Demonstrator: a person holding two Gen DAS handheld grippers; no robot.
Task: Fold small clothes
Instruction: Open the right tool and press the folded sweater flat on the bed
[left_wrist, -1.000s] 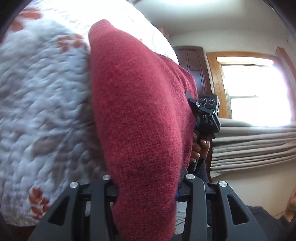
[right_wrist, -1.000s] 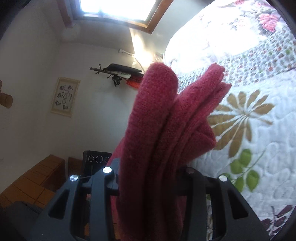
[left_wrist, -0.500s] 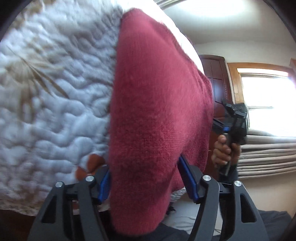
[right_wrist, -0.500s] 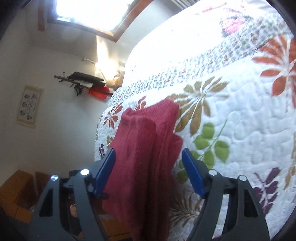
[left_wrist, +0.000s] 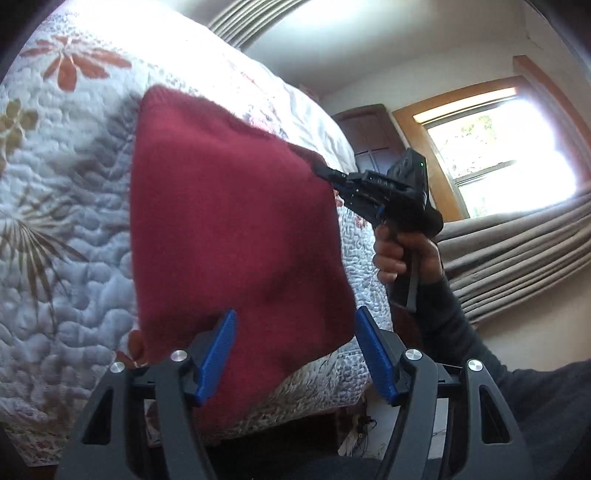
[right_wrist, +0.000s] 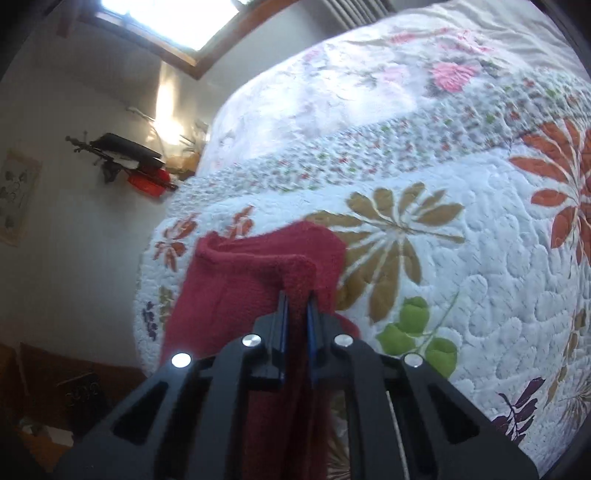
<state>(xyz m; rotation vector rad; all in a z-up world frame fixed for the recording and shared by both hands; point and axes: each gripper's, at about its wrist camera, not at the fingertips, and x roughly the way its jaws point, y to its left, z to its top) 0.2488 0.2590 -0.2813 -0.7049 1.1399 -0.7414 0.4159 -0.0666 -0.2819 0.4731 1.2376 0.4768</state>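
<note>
Two grippers and one garment make up the count. Nearest in the left wrist view, the left gripper (left_wrist: 295, 332) stands with its two blue pads (left_wrist: 218, 354) spread wide, nothing pinched between them; the near edge of the single red knitted garment (left_wrist: 229, 236) lies just past and between them. In the right wrist view the right gripper (right_wrist: 295, 306) has its pads drawn close together, pinching a raised fold of that same red knitted garment (right_wrist: 251, 280). The left view shows this gripper from the side, its tip at the garment's far corner, with one hand (left_wrist: 402, 251) around its handle and a dark sleeve (left_wrist: 454, 325) behind it. The garment lies flat on a white quilted bedspread (right_wrist: 480, 295), near the edge of the bed, where part of it hangs over. The quilt carries leaf prints: one large tan flower (right_wrist: 388, 236) just beside the garment, one green sprig (right_wrist: 417, 332), rust-coloured leaves (right_wrist: 565, 195) further out, then a band of small florals. Beyond the bed are one bright window (left_wrist: 498, 155) with a wooden frame, grey curtains (left_wrist: 517, 251), a dark wooden door (left_wrist: 369, 133), a wall shelf (right_wrist: 125, 158) and one framed picture (right_wrist: 14, 195).
</note>
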